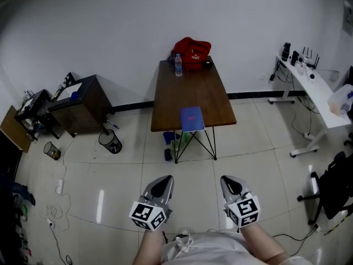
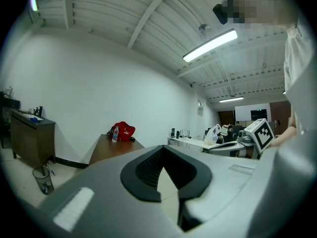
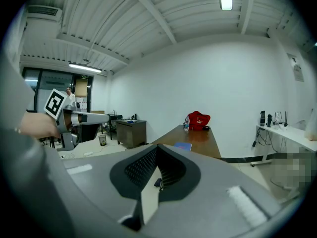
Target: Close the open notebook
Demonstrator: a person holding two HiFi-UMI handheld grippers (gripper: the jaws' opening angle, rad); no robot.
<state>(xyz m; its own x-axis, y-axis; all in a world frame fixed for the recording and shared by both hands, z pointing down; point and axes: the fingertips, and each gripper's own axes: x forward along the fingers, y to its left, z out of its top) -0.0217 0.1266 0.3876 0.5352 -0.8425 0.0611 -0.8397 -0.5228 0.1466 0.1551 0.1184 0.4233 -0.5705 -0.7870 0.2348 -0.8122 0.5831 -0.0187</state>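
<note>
Both claws hang low in front of the person, well apart from the bench (image 1: 165, 101). The left claw (image 1: 164, 179) has its jaws pressed together with nothing in them, and the right claw (image 1: 230, 180) looks the same: jaws together, empty.

The notebook (image 1: 192, 119) lies flat at the near edge of the bench, over the front legs. It shows as one blue rectangle with a faint pinkish mark in the middle. There are no white pages and no second leaf spread beside it. I read that as a shut cover facing up, which is how the task wants it, though it is small from here and I can't rule out a blue open spread. If it is shut, nothing is left to do. If it isn't, the whole fold-over is left. Neither claw is anywhere near it.

Only the head view gives the layout: the red bag (image 1: 192, 51) and water bottle (image 1: 178, 65) stand at the far end of the bench, the notebook well apart from them at the near end.

The right gripper view sights over its claw (image 3: 157, 148) and catches the notebook (image 3: 183, 146) as a thin, flat blue slab, which backs the closed reading.

The left gripper view, over its own claw (image 2: 163, 148), shows the bench, bag (image 2: 124, 131) and bottle, but no notebook at all.
</note>
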